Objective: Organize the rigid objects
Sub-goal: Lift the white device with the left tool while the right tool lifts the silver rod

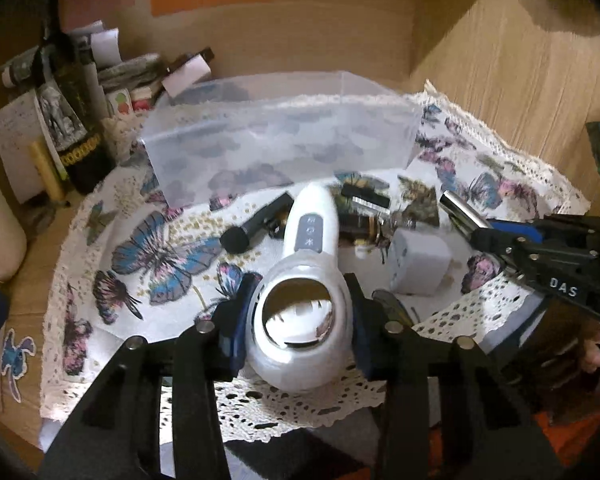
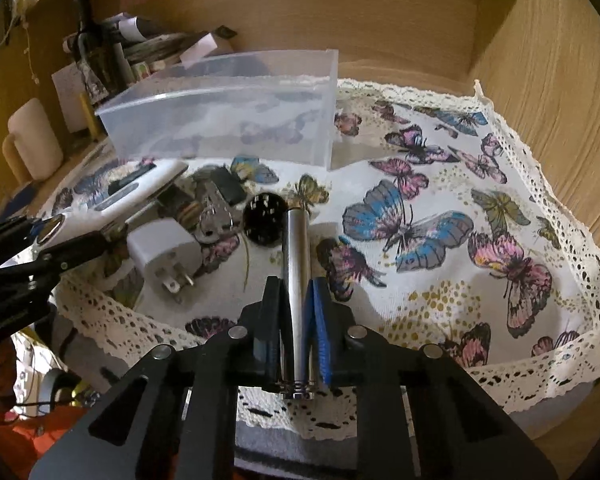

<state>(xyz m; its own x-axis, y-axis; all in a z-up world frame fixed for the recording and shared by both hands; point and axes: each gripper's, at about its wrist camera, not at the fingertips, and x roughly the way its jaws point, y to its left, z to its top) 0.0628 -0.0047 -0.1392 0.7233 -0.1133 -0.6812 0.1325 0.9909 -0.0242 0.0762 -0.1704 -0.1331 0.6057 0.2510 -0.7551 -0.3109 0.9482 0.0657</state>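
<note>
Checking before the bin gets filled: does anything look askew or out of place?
The cloth is rumpled, its right edge riding up the wooden wall. The bin sits empty; the plug and keys lie loose. Nothing looks damaged.

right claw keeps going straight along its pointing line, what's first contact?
Probably the round black object lying just past the tip of the metal tube the right claw grips; beyond that, the clear plastic bin. Depth is uncertain.

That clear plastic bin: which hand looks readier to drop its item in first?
Probably the right. Its gripper grips a slim metal tube that points at the clear bin; the left gripper clamps a bulkier white device.
</note>
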